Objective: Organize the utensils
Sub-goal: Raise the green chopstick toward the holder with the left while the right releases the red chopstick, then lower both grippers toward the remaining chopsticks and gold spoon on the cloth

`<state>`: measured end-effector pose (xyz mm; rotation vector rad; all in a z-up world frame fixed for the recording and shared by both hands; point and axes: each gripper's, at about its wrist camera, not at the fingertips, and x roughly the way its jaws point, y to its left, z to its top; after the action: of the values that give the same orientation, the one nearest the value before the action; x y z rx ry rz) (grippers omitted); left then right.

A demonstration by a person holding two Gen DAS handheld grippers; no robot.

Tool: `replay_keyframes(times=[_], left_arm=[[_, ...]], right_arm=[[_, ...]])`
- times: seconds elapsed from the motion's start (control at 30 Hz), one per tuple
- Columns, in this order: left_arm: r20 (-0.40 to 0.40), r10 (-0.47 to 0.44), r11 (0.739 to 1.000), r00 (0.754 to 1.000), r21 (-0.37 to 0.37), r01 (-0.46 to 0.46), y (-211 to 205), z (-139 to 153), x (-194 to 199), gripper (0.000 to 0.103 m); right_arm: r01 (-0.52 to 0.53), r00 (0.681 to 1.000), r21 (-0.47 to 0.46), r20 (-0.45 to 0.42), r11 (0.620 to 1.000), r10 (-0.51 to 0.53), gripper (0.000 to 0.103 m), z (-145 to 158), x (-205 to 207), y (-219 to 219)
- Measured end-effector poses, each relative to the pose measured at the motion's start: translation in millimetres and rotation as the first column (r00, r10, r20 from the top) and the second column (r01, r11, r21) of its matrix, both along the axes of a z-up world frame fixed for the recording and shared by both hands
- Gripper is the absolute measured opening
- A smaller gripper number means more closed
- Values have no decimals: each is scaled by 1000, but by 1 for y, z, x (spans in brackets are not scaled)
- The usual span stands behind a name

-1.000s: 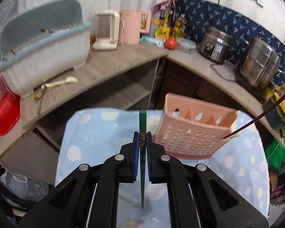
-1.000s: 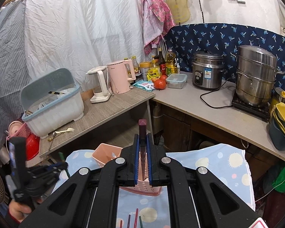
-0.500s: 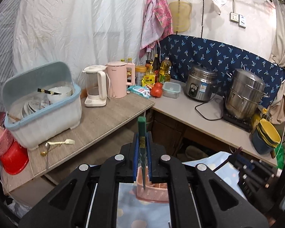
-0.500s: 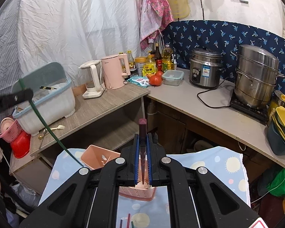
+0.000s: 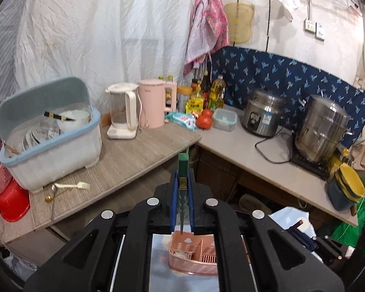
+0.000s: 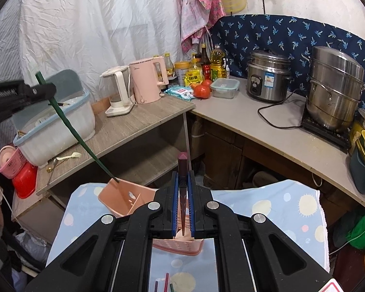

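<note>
My left gripper point(image 5: 182, 177) is shut on a green chopstick point(image 5: 183, 170). In the right wrist view that gripper point(image 6: 40, 90) is at the upper left, and the green chopstick point(image 6: 77, 136) slants down with its tip at the far left corner of the pink slotted utensil holder point(image 6: 124, 199). The holder point(image 5: 194, 250) sits right under the left gripper on the blue dotted cloth point(image 6: 279, 206). My right gripper point(image 6: 182, 185) is shut on a dark red chopstick point(image 6: 182, 168), held upright above the holder. Several loose chopsticks point(image 6: 166, 284) lie on the cloth near me.
A dish bin point(image 5: 51, 146) with bowls, two kettles point(image 5: 138, 109), bottles, tomatoes, a rice cooker point(image 5: 262, 114) and a steamer pot point(image 5: 323, 131) stand on the counters behind. A spoon and fork point(image 5: 68, 187) lie by the bin. A red basin point(image 5: 9, 202) is at far left.
My left gripper has risen and tilted the green chopstick upright, bringing its tip down to the holder's corner. The right gripper has stayed over the holder with the red chopstick.
</note>
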<state>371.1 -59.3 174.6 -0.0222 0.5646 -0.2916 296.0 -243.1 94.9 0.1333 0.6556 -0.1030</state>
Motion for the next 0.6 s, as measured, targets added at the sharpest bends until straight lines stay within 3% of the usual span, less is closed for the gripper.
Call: replay_keyframes(times=[0.27,0.33,0.4,0.43,0.6], left_arm=[[-81,5,1000,997,22,-4,-1,-41,-2,8],[-85,10,1000,996,23,-8,2,-44,-5,15],[-81,16,1000,997,27,-13,4,-46,-11,32],[-75,19,999,997,31,-17,5,-46,-14,34],[-61,27,998,998,54,-23,11,-50,-31,35]], right_arm=[[-7,1000,1,-25,1000,7,8,-10,1,3],[-3,1000,4,-22,1000,3,15,-9,-2,3],[1,1000,5,-9,1000,-1,22,-6,-6,4],[2,1000,5,-4,1000,-2,27,-5,-9,5],[1,1000,5,14,1000,-1,29,3,-22,8]])
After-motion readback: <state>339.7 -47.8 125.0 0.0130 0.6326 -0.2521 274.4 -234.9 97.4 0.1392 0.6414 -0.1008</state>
